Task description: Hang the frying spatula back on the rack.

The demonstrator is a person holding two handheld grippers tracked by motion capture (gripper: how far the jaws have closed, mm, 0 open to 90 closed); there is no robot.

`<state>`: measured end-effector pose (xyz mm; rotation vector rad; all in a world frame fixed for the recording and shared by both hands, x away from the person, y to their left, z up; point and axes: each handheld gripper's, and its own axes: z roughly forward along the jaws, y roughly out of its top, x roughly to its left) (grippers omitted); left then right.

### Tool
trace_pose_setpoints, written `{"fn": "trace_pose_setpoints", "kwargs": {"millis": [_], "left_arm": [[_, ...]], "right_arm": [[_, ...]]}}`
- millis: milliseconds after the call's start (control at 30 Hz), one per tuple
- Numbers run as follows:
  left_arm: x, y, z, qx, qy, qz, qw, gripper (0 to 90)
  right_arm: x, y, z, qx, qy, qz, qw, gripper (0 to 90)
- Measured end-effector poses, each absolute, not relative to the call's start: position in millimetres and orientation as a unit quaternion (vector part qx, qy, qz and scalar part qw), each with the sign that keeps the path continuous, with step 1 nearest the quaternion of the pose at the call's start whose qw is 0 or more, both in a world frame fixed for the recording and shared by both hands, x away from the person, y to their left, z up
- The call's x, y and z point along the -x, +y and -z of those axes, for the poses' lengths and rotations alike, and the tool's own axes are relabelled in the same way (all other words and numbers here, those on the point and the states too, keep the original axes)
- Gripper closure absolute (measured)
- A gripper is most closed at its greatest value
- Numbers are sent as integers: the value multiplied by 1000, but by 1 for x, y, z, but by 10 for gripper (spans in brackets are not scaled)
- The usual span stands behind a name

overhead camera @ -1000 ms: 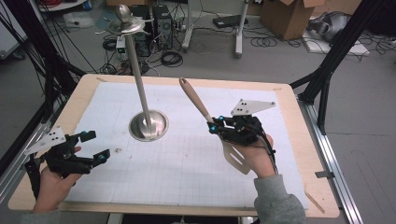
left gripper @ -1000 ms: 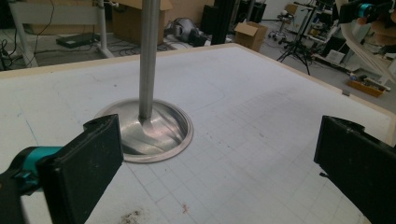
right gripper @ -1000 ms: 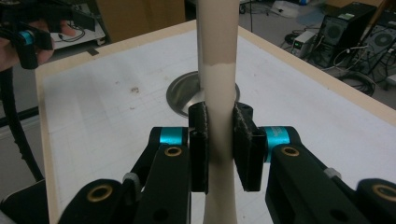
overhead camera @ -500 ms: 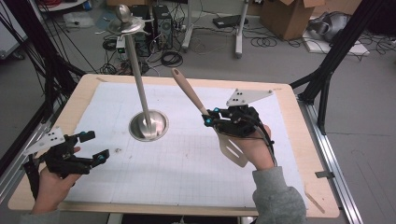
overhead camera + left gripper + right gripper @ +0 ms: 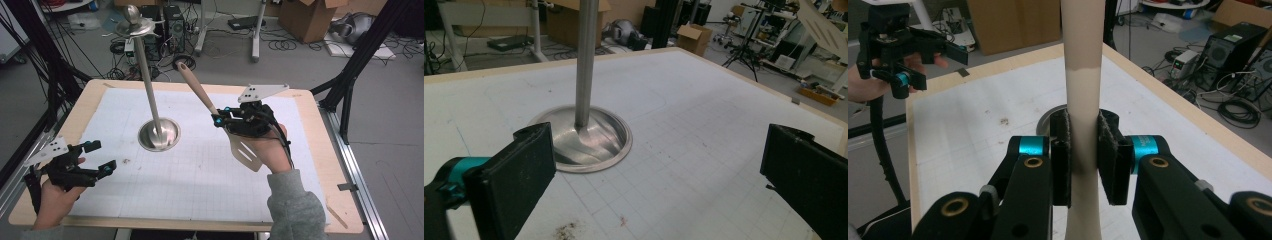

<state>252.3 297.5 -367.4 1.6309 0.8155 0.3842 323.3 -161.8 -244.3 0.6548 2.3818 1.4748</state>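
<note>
A wooden slotted spatula [image 5: 200, 92] is held in the air over the mat's right half, its handle slanting up and left and its blade [image 5: 246, 152] hanging in front of the person's hand. My right gripper [image 5: 220, 115] is shut on the handle; in the right gripper view the pads [image 5: 1110, 155] squeeze the pale handle [image 5: 1083, 75]. A metal stand [image 5: 159, 135] with a round base and a tall pole stands mid-table. My left gripper [image 5: 101, 156] rests open near the front left edge, and nothing lies between its wide jaws [image 5: 659, 175].
A white gridded mat [image 5: 200, 180] covers the wooden table [image 5: 335, 200]. The stand's base [image 5: 591, 137] lies just ahead of the left gripper, and its pole rises to a small disc [image 5: 134, 25]. Black frame posts flank the table. Cables and boxes lie on the floor beyond.
The right gripper has risen and shifted left with the spatula, bringing the handle's tip nearer the stand's pole. The left gripper has stayed put.
</note>
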Motion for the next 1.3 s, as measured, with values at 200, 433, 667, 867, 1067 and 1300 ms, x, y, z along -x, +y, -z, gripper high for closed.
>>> {"fn": "trace_pose_setpoints", "kwargs": {"millis": [200, 433, 667, 867, 1067, 1300], "left_arm": [[-252, 299, 368, -701, 353, -165, 596, 18], [-251, 300, 368, -700, 355, -164, 598, 18], [-250, 301, 368, -699, 355, -163, 599, 18], [-250, 301, 368, -697, 356, -163, 601, 18], [-249, 302, 368, -697, 356, -162, 601, 18], [-247, 303, 368, -695, 358, -163, 602, 18]], "right_arm": [[-327, -161, 238, -225, 823, -505, 129, 781], [-331, -158, 231, -222, 825, -505, 122, 781], [-336, -153, 225, -217, 826, -507, 117, 781], [-341, -148, 220, -214, 825, -511, 113, 781], [-345, -143, 217, -214, 823, -515, 108, 781], [-350, -138, 211, -219, 819, -520, 105, 781]]}}
